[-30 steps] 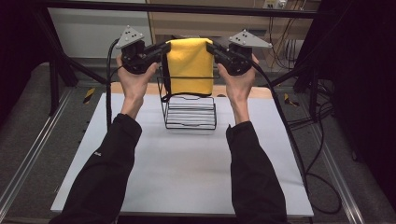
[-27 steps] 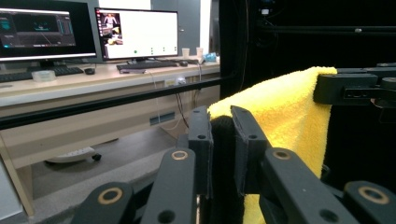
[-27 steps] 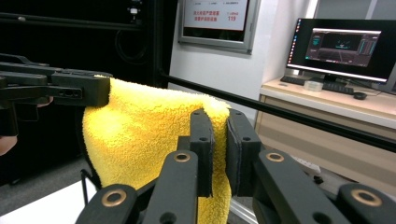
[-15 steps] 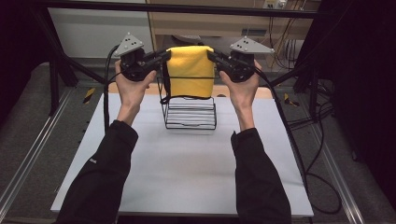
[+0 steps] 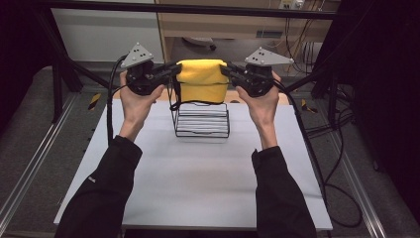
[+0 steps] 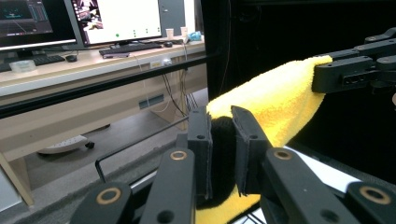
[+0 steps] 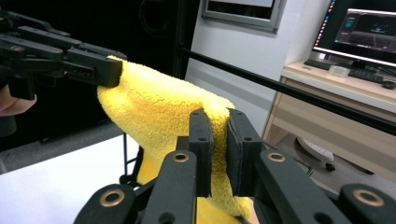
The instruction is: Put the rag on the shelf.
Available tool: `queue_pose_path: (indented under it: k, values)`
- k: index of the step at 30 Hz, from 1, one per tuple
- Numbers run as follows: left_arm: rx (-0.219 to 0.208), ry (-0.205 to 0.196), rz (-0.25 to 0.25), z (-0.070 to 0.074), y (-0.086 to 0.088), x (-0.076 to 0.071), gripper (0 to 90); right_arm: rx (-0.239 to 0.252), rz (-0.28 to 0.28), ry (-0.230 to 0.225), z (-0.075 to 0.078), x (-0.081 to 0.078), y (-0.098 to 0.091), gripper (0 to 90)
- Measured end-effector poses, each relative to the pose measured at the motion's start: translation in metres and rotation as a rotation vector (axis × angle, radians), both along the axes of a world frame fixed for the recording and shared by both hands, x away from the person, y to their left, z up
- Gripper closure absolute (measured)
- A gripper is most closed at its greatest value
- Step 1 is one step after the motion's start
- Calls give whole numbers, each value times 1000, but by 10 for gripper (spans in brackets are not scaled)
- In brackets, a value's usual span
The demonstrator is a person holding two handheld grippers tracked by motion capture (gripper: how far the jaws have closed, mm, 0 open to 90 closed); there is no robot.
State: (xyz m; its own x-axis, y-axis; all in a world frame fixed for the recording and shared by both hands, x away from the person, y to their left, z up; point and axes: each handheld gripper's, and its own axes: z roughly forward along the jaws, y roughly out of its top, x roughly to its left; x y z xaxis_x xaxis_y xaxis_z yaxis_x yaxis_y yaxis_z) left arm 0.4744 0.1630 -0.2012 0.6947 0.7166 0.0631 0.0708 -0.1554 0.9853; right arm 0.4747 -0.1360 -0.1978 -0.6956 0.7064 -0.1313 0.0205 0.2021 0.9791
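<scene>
A folded yellow towel (image 5: 202,79) hangs stretched between my two grippers above a black wire rack (image 5: 202,119) on the white table. My left gripper (image 5: 174,71) is shut on the towel's left top corner and my right gripper (image 5: 226,71) is shut on its right top corner. In the left gripper view my jaws pinch the yellow towel (image 6: 271,102), with the other gripper clamped on its far end at the upper right. From the right gripper view the yellow towel (image 7: 163,102) runs from my pads to the other gripper at the upper left.
The white table (image 5: 198,183) spreads wide in front of the wire rack. A black frame bar (image 5: 198,9) crosses behind the towel. Cables (image 5: 317,144) trail off the table's right side. A desk with monitors (image 6: 116,18) stands beyond the frame.
Both hands have carried the stretched towel slightly farther from the person, over the rack. Both grips are the same.
</scene>
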Motion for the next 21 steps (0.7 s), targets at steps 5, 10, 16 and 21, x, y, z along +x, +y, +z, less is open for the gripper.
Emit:
queue_pose_path:
  k: [5,10,16,21]
  values:
    - [14,8,-5,-4,-1,-6,782,-12,14,21,-3,-5,-2,819]
    - [28,27,-4,-10,0,-10,779,-34,30,47,-7,-11,-2,818]
    - [36,57,-14,-18,0,-15,772,-49,45,74,-13,-15,-3,817]
    - [40,82,-20,-23,1,-19,761,-60,57,94,-19,-16,-4,817]
